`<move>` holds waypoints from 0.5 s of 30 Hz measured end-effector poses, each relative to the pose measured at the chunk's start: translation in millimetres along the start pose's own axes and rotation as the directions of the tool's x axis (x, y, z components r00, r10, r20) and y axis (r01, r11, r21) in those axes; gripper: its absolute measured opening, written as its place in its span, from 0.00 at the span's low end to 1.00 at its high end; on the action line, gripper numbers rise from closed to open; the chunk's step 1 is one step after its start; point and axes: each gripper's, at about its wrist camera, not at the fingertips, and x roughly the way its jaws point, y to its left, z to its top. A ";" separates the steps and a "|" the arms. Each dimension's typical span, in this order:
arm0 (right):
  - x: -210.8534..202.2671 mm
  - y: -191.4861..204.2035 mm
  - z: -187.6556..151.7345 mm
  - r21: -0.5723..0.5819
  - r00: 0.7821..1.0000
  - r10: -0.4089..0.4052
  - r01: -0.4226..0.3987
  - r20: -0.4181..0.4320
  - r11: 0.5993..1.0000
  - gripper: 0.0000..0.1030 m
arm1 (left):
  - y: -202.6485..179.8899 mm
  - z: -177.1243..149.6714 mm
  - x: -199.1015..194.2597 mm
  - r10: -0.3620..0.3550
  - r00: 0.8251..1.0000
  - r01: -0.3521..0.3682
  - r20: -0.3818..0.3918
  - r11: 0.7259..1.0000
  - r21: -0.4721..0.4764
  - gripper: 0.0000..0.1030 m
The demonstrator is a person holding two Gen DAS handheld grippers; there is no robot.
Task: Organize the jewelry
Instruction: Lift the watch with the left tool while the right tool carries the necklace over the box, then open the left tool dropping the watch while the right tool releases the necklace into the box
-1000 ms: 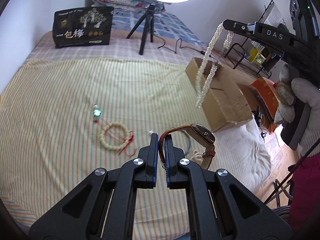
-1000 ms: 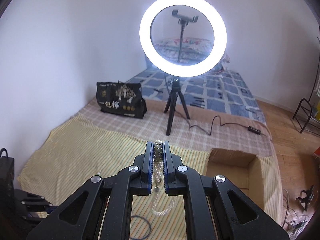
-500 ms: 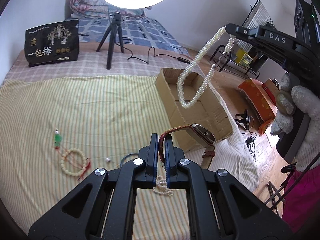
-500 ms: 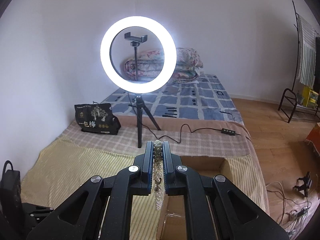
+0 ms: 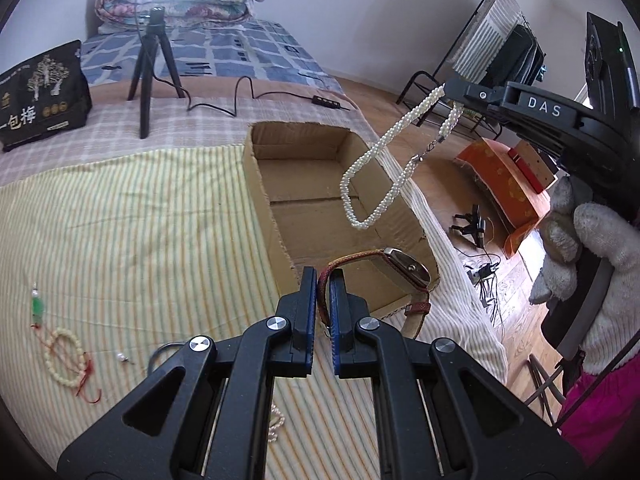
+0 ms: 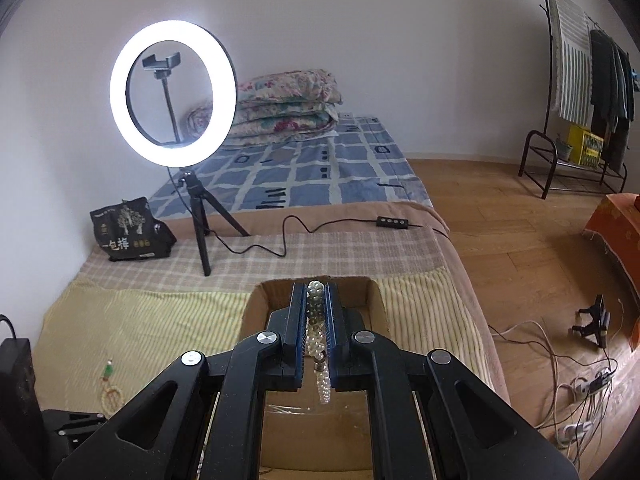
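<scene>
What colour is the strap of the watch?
The watch strap is reddish-brown, like leather. It shows best in the left wrist view, pinched by the left gripper.

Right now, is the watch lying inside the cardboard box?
No, the left hand-held gripper pinches the watch by its strap, above the cardboard box.

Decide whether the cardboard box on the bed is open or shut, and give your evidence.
Open. The cardboard box has no flaps over its top, so its inner walls and bare bottom show, with nothing lying in the visible part.

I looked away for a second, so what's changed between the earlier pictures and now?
Both tools moved across the bed to the box: the pearl necklace now hangs over it and the watch has reached its near edge. Both grips unchanged; the bead bracelet stayed put.
</scene>
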 end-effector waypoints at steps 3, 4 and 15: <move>8.4 -12.0 -7.0 -0.001 1.000 -0.013 0.013 -0.027 1.000 0.07 | -4.9 1.0 14.7 0.006 1.000 -0.006 -0.016 1.000 0.003 0.04; 10.7 -16.0 -9.1 0.002 0.999 -0.017 0.017 -0.034 1.000 0.07 | -6.2 1.4 19.0 0.010 1.000 -0.010 -0.021 1.000 0.004 0.04; 44.3 -33.2 -24.7 0.038 0.995 0.014 -0.010 -0.100 0.999 0.07 | -12.1 0.0 56.7 0.042 0.997 -0.041 -0.070 0.999 0.015 0.04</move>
